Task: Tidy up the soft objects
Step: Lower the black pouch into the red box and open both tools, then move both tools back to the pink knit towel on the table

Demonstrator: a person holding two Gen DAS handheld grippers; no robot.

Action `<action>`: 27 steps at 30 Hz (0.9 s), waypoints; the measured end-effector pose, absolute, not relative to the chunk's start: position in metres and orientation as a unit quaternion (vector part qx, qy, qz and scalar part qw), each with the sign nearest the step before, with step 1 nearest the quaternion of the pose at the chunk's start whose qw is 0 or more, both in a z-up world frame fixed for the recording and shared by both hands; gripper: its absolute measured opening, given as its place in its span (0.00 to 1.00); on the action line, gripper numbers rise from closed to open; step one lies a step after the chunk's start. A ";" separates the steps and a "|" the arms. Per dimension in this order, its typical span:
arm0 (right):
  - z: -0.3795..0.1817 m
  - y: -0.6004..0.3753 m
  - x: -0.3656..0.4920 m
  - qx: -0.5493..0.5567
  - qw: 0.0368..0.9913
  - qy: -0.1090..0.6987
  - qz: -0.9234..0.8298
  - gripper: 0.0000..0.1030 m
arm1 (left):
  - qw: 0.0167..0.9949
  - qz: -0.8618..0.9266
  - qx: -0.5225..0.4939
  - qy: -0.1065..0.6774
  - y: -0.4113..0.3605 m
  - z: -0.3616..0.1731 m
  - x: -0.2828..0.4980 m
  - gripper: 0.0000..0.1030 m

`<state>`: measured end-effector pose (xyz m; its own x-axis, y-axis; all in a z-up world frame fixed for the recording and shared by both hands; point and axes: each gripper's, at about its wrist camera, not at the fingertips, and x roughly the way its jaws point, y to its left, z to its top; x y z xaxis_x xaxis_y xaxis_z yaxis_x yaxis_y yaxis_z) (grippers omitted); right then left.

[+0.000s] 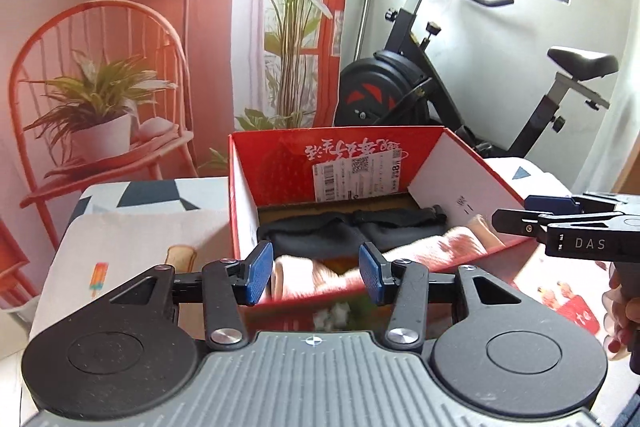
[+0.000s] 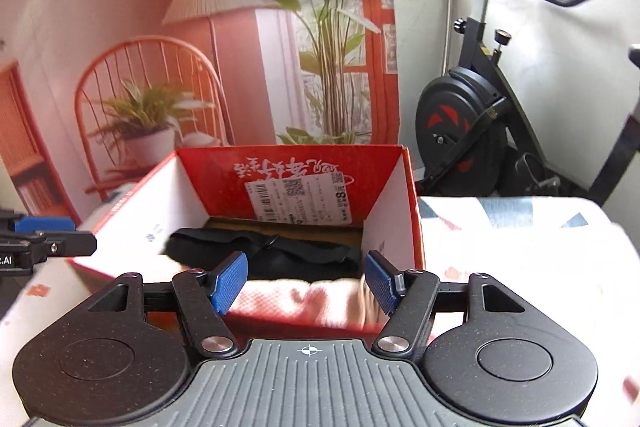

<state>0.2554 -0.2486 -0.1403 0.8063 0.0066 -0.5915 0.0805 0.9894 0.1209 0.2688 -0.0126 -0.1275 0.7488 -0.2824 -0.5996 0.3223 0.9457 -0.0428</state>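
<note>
A red cardboard box [image 1: 340, 163] stands open on the patterned tablecloth [image 1: 132, 239], holding a pink towel [image 1: 432, 247] in front of dark folded clothing [image 1: 320, 231]. The left gripper [image 1: 316, 275] and right gripper [image 2: 306, 283] both stand open and empty before the box's near wall.

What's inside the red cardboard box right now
Inside the red cardboard box lie a black fabric item toward the back and a rolled pink towel along the front. Brown box floor shows behind them; whatever lies beneath the fabrics is covered.

Right claw [image 2: 306, 281] gapes empty before red box [image 2: 412, 211] holding pink cloth [image 2: 304, 301].
</note>
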 end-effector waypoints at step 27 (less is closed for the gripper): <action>-0.212 -0.182 0.087 0.121 0.929 0.351 0.010 0.59 | 0.894 -0.167 -0.053 0.413 0.017 -0.215 0.152 0.49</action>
<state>0.0870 -0.1823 -0.2120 0.7537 0.1026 -0.6491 0.0665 0.9707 0.2308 0.1523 0.0174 -0.2148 0.6025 -0.3429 -0.7207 0.2546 0.9384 -0.2337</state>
